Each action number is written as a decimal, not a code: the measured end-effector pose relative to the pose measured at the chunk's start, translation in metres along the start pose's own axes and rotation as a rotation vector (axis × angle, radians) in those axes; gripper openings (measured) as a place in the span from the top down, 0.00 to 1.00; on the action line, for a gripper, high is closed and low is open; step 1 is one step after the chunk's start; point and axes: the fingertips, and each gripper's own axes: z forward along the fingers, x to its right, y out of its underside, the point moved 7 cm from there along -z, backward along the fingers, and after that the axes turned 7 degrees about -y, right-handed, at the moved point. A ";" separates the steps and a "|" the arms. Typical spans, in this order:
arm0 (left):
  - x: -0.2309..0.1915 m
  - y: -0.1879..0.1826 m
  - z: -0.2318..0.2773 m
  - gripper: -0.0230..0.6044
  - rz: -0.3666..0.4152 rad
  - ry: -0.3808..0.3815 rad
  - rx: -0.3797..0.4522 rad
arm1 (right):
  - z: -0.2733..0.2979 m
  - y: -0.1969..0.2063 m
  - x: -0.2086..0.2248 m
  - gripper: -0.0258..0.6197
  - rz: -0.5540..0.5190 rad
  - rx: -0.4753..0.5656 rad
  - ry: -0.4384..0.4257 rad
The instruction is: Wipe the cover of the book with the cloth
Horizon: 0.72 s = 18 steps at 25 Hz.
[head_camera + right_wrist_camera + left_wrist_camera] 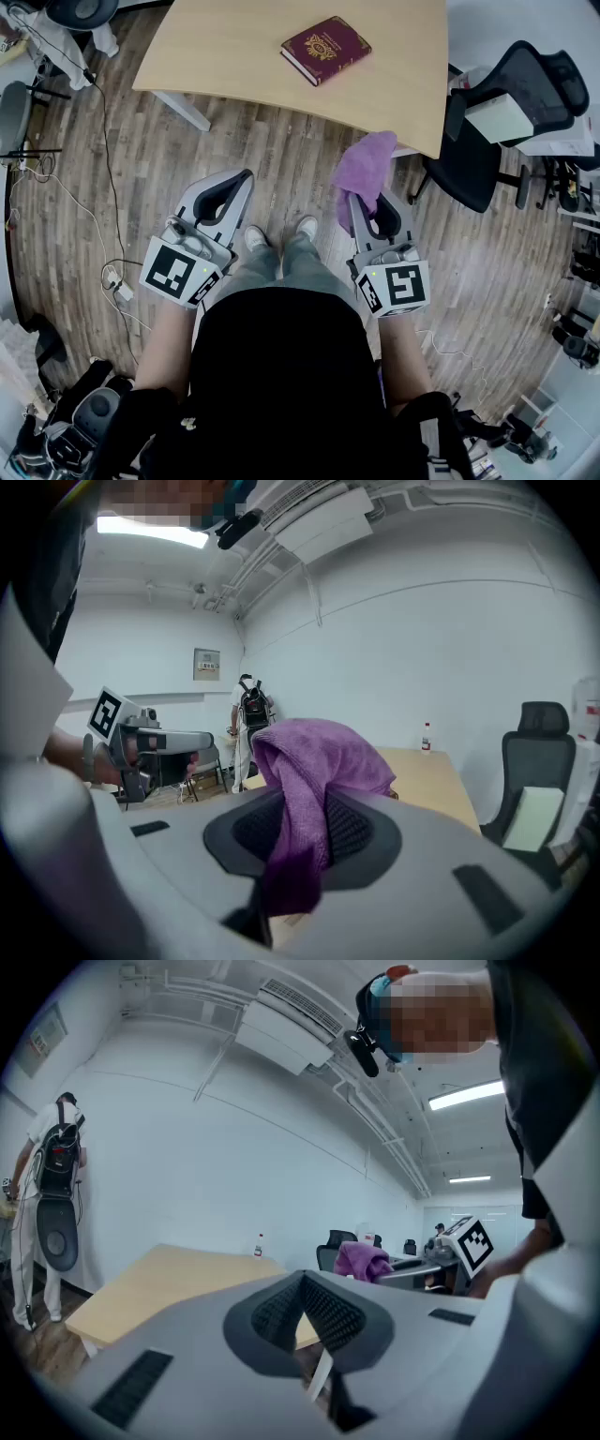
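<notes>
A dark red book with a gold emblem lies on the wooden table, far from both grippers. My right gripper is shut on a purple cloth, which sticks up past the jaws over the floor near the table's front edge. In the right gripper view the cloth hangs pinched between the jaws. My left gripper is held over the floor, shut with nothing in it. From the left gripper view the cloth shows to the right, beyond the table.
Black office chairs stand right of the table. Cables trail across the wooden floor at left. A person with a backpack stands beyond the table's far end. A small bottle sits on the table's far side.
</notes>
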 end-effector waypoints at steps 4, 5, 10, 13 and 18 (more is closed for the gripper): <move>0.010 -0.005 -0.002 0.93 -0.038 -0.036 0.001 | -0.016 0.000 0.000 0.79 0.024 0.010 -0.008; 0.013 -0.006 -0.001 0.93 -0.045 -0.033 0.003 | -0.020 0.000 0.001 0.79 0.023 0.012 -0.009; 0.029 -0.008 0.011 0.93 -0.032 -0.043 -0.002 | -0.028 -0.001 0.011 0.79 0.014 0.026 -0.035; 0.038 -0.009 0.019 0.93 -0.034 -0.061 -0.017 | -0.035 -0.004 0.022 0.78 0.004 0.053 -0.043; 0.054 -0.012 0.043 0.93 -0.004 -0.077 -0.033 | -0.042 -0.005 0.054 0.78 0.020 0.085 -0.047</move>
